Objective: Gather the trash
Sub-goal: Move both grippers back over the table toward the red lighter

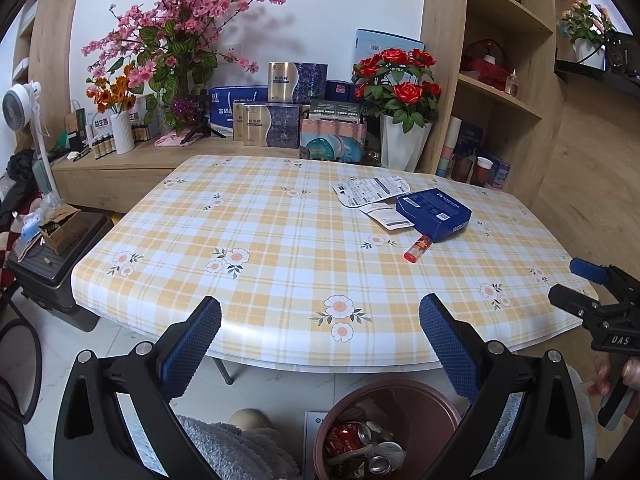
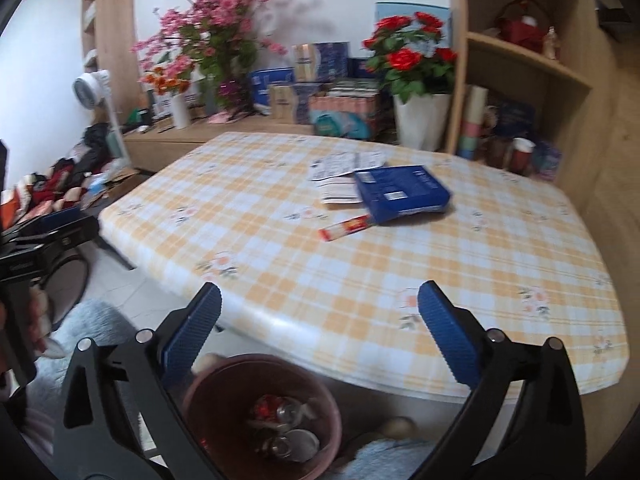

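On the plaid tablecloth lie a blue flat box, a small red tube beside it, and white printed paper wrappers. A brown trash bin stands on the floor below the table's near edge, with crushed cans inside. My left gripper is open and empty above the bin. My right gripper is open and empty at the table's near edge; it also shows at the right of the left wrist view.
The table stands against a wooden sideboard with flower vases and boxes. A shelf unit is at right. A fan and a black case with a cardboard box are at left.
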`<act>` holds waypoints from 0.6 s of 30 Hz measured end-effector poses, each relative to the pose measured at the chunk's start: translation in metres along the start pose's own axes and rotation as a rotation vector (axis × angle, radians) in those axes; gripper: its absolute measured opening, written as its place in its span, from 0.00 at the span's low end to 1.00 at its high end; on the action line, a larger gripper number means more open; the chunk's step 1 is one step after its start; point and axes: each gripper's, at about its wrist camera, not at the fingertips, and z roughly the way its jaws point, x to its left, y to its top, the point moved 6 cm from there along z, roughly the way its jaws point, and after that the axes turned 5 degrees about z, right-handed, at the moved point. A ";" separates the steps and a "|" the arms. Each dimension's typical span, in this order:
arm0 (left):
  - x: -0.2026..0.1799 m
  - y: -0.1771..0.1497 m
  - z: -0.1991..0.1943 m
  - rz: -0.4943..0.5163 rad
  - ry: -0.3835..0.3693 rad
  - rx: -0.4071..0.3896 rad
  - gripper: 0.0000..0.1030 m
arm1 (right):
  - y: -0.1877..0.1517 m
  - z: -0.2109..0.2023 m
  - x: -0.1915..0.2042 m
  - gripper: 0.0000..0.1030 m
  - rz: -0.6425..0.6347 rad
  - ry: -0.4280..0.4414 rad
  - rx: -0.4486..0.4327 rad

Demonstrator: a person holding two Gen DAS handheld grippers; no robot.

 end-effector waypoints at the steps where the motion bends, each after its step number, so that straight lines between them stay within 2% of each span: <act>1: 0.000 0.000 0.000 0.000 0.002 -0.001 0.94 | 0.001 0.000 -0.003 0.94 0.004 -0.017 -0.006; 7: -0.002 0.000 0.004 -0.005 -0.042 -0.001 0.94 | 0.001 0.002 -0.016 0.94 0.028 -0.045 -0.011; 10: -0.003 0.001 0.007 -0.002 -0.033 -0.003 0.94 | -0.001 0.005 -0.021 0.94 0.029 -0.061 -0.008; 14: -0.002 0.001 0.017 -0.036 -0.071 0.023 0.94 | -0.003 0.010 -0.028 0.94 0.052 -0.068 0.005; 18: -0.006 0.002 0.024 -0.012 -0.061 0.023 0.94 | -0.007 0.015 -0.035 0.94 0.063 -0.082 0.012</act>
